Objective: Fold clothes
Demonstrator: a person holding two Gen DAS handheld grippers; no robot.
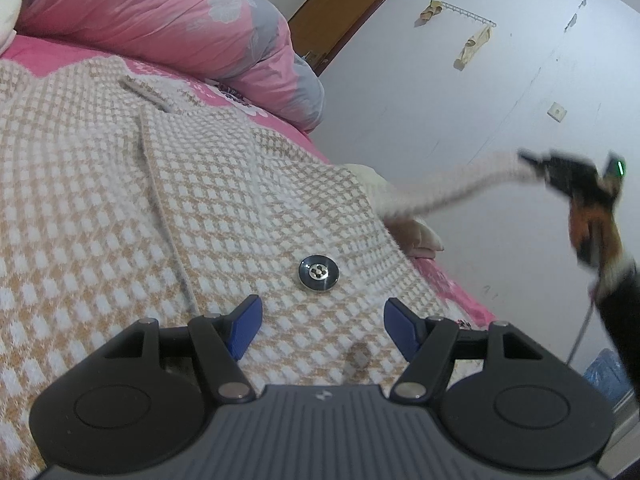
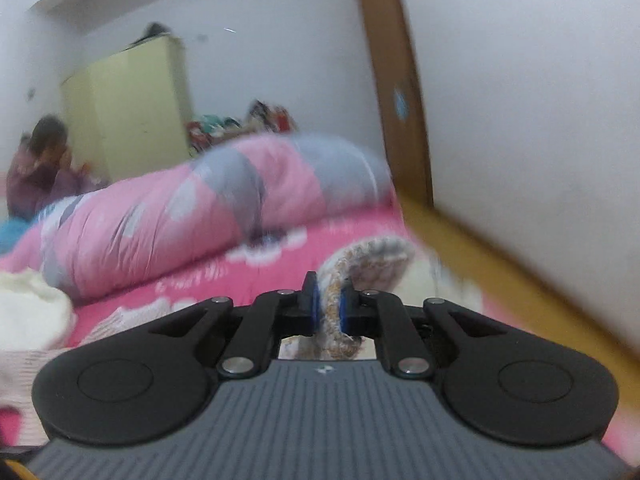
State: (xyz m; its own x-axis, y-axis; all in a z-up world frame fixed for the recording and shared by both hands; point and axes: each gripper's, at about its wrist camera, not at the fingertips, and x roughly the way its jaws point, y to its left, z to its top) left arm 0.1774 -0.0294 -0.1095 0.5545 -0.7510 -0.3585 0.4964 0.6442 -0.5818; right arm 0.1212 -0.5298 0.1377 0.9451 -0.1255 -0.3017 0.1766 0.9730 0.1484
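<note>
1. The left gripper (image 1: pixel 322 322) is seen with its blue pads spread wide apart and nothing between them. It is held low over a checked coat (image 1: pixel 160 208), just short of a dark button (image 1: pixel 318 275).

2. The right gripper (image 2: pixel 330 308) is seen clamped tight on a strip of the same checked knit, taken to be a sleeve (image 2: pixel 360 264). The sleeve end is pinched between the pads and arches up and away beyond them.

3. In the left view the sleeve is seen lifted clear of the bed (image 1: pixel 460 292), stretched out from the coat's right edge to the right gripper, which is blurred with motion.

4. The coat body is spread flat on the pink bed, front up, with a pocket slit (image 1: pixel 146 94) shown farther off.

5. A rolled pink quilt (image 2: pixel 192 216) lies behind the coat. A cream garment (image 2: pixel 28 304) lies at the bed's left, a door (image 2: pixel 396 92) and wardrobe (image 2: pixel 128 108) stand beyond, and a person (image 2: pixel 40 164) is seated at far left.

6. The step in hand is judged to be the sleeve fold. Next, the sleeve would need to be carried inward across the coat's front and laid flat, while the body is steadied by the open left gripper.
</note>
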